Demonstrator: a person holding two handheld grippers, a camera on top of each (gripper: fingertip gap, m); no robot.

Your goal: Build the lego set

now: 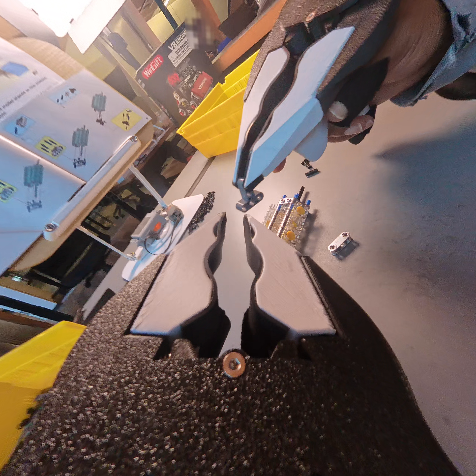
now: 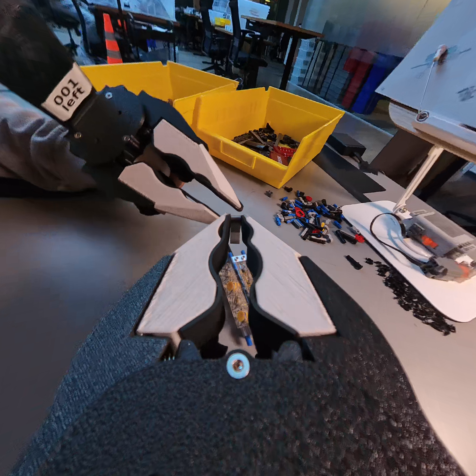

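My right gripper (image 2: 235, 219) is shut on a small grey connector piece (image 2: 235, 233) and holds it just above the table. In the left wrist view the right gripper (image 1: 242, 183) comes down from the upper right with the grey piece (image 1: 249, 202) hanging from its tips. My left gripper (image 1: 235, 217) is open and empty, its tips a short way in front of the held piece. In the right wrist view the left gripper (image 2: 228, 212) points in from the left. A clear block with yellow discs and blue pins (image 1: 288, 222) lies on the table beside them, and shows between the right fingers (image 2: 238, 283).
A small grey link (image 1: 341, 243) lies right of the clear block. A pile of small coloured parts (image 2: 309, 219) and a yellow bin (image 2: 316, 154) holding dark parts sit farther back. A white stand base (image 2: 365, 219) with a wired grey box and scattered black pins (image 2: 412, 296) are to the right. An instruction sheet (image 1: 64, 123) stands on the left. The tips of both grippers are at nearly the same place. The small grey link (image 1: 341, 243) lies around 9 cm away from my left fingertips.
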